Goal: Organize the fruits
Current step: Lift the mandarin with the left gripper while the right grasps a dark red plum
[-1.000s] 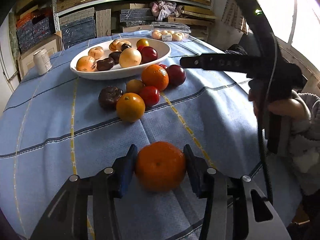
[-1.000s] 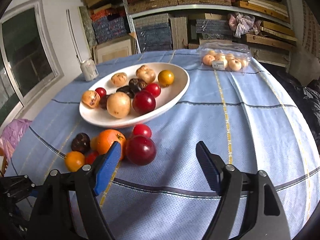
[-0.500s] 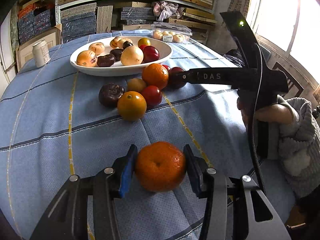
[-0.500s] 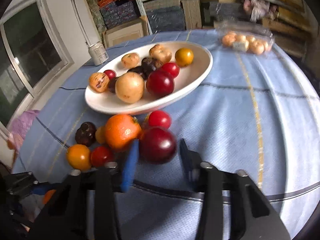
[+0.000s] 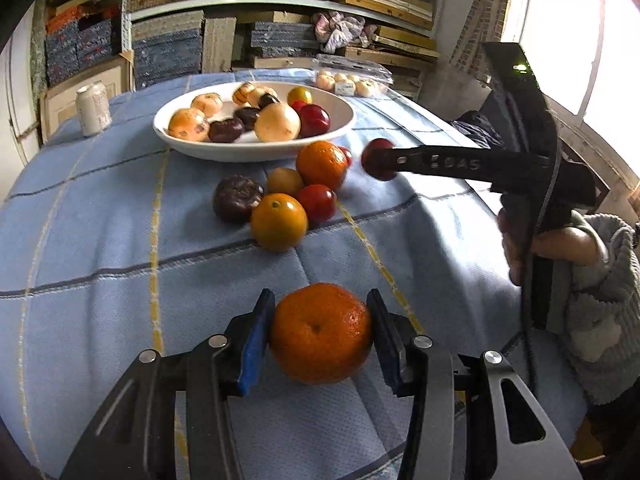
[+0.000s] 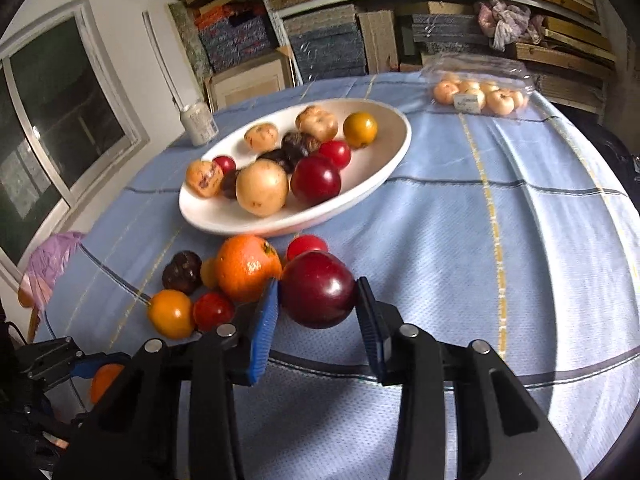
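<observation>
My left gripper (image 5: 318, 330) is shut on an orange mandarin (image 5: 320, 332) just above the blue cloth, near the table's front. My right gripper (image 6: 316, 300) is shut on a dark red plum (image 6: 318, 289), lifted slightly off the cloth beside the fruit pile. From the left wrist view the right gripper's finger covers part of that plum (image 5: 376, 159). A white oval bowl (image 6: 384, 160) behind the pile holds several fruits. Loose fruit on the cloth includes a large orange (image 6: 248, 268), a yellow-orange fruit (image 5: 279, 222), a dark brown fruit (image 5: 237, 199) and small red ones.
A pale drink can (image 5: 93, 108) stands at the back left of the table. A clear packet of small pale fruits (image 6: 478, 96) lies at the back right. Shelves of stacked boxes rise behind. A person's hand in a grey sleeve (image 5: 592, 280) holds the right gripper.
My right gripper moved in on the dark red plum, closed from wide open onto it and raised it a little. The left gripper kept still with the mandarin.
</observation>
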A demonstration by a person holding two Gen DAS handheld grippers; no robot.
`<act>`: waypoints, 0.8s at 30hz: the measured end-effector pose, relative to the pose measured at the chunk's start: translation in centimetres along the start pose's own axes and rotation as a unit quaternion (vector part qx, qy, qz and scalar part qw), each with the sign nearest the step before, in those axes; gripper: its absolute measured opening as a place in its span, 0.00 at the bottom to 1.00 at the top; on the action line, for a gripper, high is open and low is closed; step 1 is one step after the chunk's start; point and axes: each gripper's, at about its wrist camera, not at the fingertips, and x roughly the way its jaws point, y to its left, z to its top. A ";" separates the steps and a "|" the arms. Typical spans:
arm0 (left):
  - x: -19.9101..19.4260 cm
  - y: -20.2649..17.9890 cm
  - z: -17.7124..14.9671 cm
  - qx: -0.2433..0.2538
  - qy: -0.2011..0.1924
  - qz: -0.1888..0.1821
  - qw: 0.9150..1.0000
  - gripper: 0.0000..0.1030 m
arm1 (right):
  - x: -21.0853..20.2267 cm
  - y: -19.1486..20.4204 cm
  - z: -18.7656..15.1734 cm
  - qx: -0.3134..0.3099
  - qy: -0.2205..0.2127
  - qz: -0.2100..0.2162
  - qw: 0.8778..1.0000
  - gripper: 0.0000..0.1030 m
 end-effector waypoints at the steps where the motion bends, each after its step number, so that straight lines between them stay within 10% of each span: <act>1: -0.2 0.1 0.1 0.001 -0.002 0.004 1.000 0.46 | -0.4 -0.2 0.1 0.004 -0.008 0.000 1.000 0.37; 15: -0.8 5.1 12.3 -0.008 -0.079 0.094 0.992 0.46 | -4.4 -0.8 5.0 0.025 -0.093 0.000 0.995 0.37; 24: 6.1 7.8 19.2 -0.045 -0.078 0.112 0.990 0.46 | 1.6 -0.4 12.0 0.015 -0.091 -0.023 0.995 0.37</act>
